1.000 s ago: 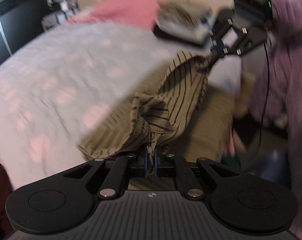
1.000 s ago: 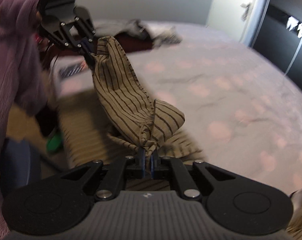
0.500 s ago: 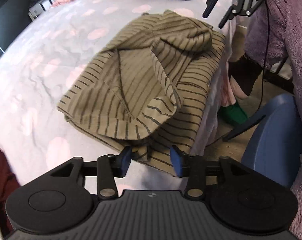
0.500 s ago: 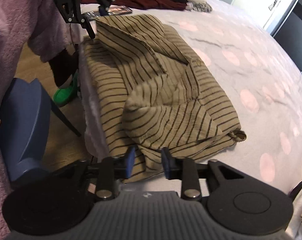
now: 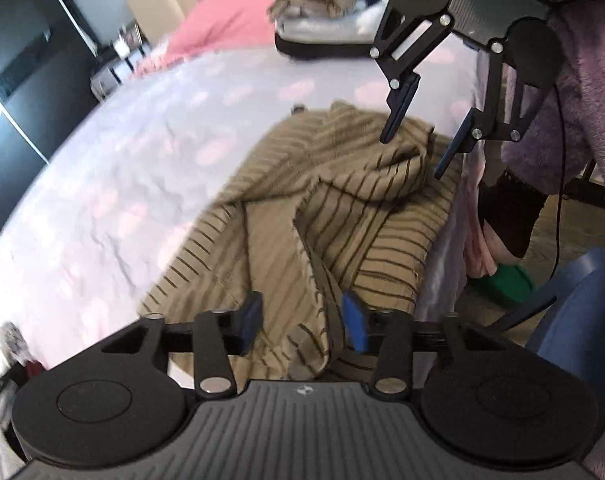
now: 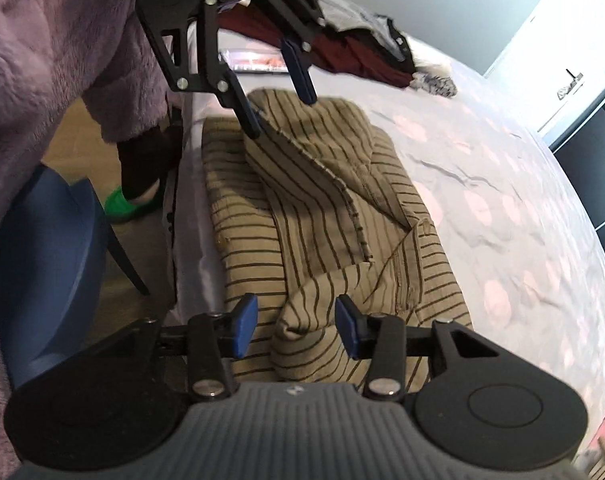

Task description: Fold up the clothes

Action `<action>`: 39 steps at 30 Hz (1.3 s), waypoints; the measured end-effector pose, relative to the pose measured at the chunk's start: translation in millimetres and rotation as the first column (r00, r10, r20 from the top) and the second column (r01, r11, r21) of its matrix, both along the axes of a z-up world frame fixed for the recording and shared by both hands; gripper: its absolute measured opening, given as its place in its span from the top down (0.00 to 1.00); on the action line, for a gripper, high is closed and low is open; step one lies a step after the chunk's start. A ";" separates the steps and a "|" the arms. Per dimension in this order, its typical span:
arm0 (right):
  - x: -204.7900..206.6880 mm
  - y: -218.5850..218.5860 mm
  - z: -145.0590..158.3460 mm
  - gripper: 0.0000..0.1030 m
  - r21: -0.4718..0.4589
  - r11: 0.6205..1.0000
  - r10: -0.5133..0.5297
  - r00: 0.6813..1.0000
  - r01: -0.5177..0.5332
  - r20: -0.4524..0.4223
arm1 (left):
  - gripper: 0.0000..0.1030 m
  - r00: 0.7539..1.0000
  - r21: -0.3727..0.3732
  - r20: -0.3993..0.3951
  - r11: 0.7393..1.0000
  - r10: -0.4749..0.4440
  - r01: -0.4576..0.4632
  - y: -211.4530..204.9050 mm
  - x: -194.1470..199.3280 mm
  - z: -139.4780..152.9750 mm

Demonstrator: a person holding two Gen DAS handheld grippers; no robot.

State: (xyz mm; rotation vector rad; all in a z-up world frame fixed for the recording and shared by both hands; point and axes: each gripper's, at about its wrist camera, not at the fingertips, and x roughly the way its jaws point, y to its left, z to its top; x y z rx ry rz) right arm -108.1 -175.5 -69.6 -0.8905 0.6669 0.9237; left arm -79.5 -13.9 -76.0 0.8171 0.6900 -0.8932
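A tan shirt with dark stripes [image 5: 342,208] [image 6: 322,208] lies loosely folded at the edge of the bed [image 5: 142,152] [image 6: 502,180]. My left gripper [image 5: 302,324] [image 6: 280,116] hovers low over one end. Its jaws are closing, with a ridge of cloth between the blue pads that they do not press. At the other end my right gripper [image 6: 296,330] [image 5: 412,156] has opening jaws. A rolled fold lies between them, untouched by either pad. Each gripper shows at the top of the other's view.
A stack of folded clothes [image 5: 330,12] and a pink cover [image 5: 222,20] lie at the head of the bed. Dark red garments [image 6: 354,52] sit at the other end. Beside the bed are a blue chair [image 5: 574,300] [image 6: 42,248], a purple fleece sleeve [image 6: 42,40] and a green slipper [image 6: 126,204].
A second ago both grippers were shut on the shirt and held it up. Both have let go; the shirt now lies on the bed, and both grippers have sunk closer to it.
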 end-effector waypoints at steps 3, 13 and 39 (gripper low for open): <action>4.8 6.4 -9.5 0.62 -0.068 0.998 0.008 1.000 -0.008 -0.005 | 0.78 1.000 0.032 -0.020 0.999 -0.016 0.017 -3.9 2.2 -11.4; -4.9 -25.3 8.8 0.96 -0.146 0.989 -0.011 0.993 0.028 0.118 | 0.98 0.990 0.017 0.100 0.995 -0.099 0.098 26.7 -18.7 6.3; -25.8 -15.3 16.9 0.66 -0.031 0.999 0.008 1.000 -0.009 -0.016 | 0.63 0.975 0.051 -0.037 0.974 -0.217 0.219 16.2 -15.0 -1.1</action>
